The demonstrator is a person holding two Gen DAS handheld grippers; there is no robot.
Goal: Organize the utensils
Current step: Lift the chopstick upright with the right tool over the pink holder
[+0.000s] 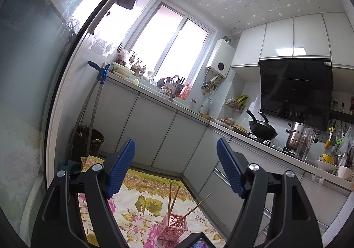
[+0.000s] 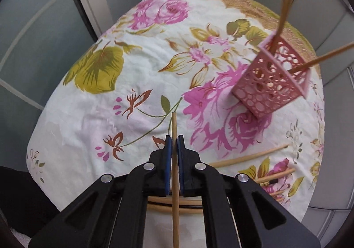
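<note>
While my left gripper (image 1: pixel 176 167) hangs apart and empty, my right gripper (image 2: pixel 174 139) clamps one chopstick (image 2: pixel 174 128) above the flowered bench (image 2: pixel 88 115), near the pink basket (image 2: pixel 268 84).

The right gripper (image 2: pixel 174 139) is clamped on one chopstick (image 2: pixel 174 124), which sticks out past its blue pads above the floral cloth (image 2: pixel 141 66). Far right stands a pink basket (image 2: pixel 274 79) holding several sticks. More loose chopsticks (image 2: pixel 247 156) lie near right on the cloth.
</note>
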